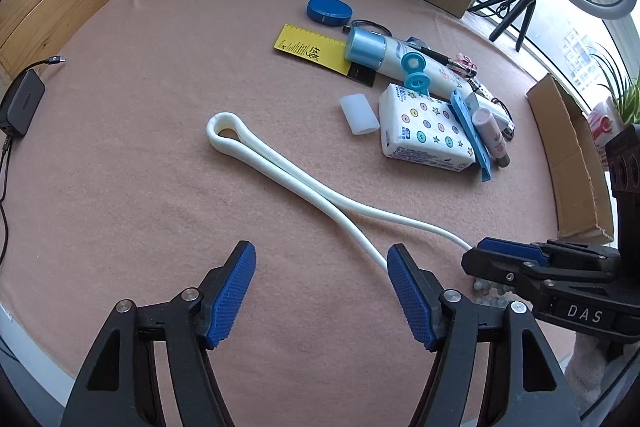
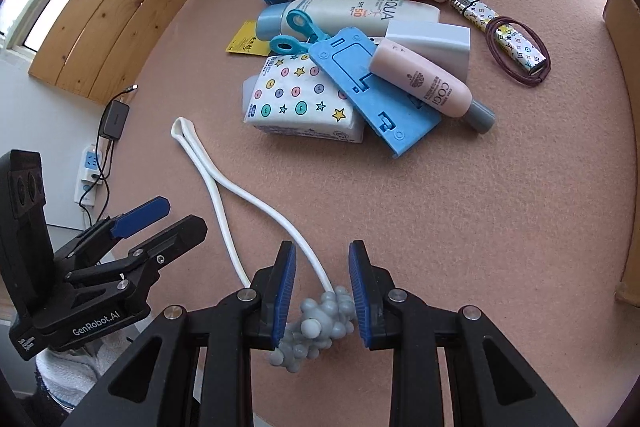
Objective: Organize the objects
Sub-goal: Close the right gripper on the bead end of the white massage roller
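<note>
White cord (image 2: 224, 195), folded double into a long loop, lies on the pink felt table (image 2: 480, 227), its closed bend pointing toward 11 o'clock in the right wrist view and its two strands running back to 6 o'clock. There they end in a grey knobbly bead cluster (image 2: 316, 327), which sits between the jaws of the right gripper (image 2: 322, 293); the blue pads touch or nearly touch it, so this reads as a grasp, though how firm I cannot tell. Left gripper (image 1: 322, 291) hovers with its jaws spread wide and nothing between them, one cord strand passing just by its right pad. Judging the step as gathering the cord, a good move is to pinch both strands together near the middle with the free gripper, then fold, keeping the beads from slipping. Farther out at 1 o'clock lies a pile: tissue pack (image 2: 304, 103), blue plastic holder (image 2: 372, 91), pink tube (image 2: 424, 83), sunscreen bottle (image 2: 348, 15). A cardboard box (image 2: 624, 147) stands at 3 o'clock.
</note>
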A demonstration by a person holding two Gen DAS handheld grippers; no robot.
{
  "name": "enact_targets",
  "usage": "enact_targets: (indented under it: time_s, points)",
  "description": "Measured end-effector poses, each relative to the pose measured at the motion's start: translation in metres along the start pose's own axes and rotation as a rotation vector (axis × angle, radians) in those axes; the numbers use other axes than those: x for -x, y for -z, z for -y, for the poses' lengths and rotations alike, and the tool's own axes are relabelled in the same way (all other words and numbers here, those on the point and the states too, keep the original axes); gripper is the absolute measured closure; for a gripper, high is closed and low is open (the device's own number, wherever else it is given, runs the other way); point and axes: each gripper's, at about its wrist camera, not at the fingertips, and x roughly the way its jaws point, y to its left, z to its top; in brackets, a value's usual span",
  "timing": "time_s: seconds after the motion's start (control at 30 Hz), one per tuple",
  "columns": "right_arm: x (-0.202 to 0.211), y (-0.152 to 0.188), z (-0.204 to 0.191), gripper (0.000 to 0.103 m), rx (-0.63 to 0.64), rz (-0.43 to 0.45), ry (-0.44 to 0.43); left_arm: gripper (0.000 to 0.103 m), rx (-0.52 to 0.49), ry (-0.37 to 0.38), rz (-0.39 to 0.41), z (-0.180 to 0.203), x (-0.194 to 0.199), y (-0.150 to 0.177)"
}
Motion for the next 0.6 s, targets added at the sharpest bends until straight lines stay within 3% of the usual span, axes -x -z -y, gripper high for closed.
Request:
enact_targets:
  time_s: [0.07,0.47,0.6]
  points:
    - [-0.004,0.002,-0.001,0.078,0.012,-0.025,0.012,0.045,0.014,0.01,-0.01,-0.001,-0.003,0.0]
    - [-0.022,0.003,-0.017,0.09,-0.009,-0.087,-0.093,0.044,0.06,0.008,-0.024,-0.01,-0.003,0.01]
    - [-0.02,0.003,-0.03,0.093,0.088,-0.064,0.011,0.044,0.067,0.021,-0.021,-0.007,-0.001,0.015]
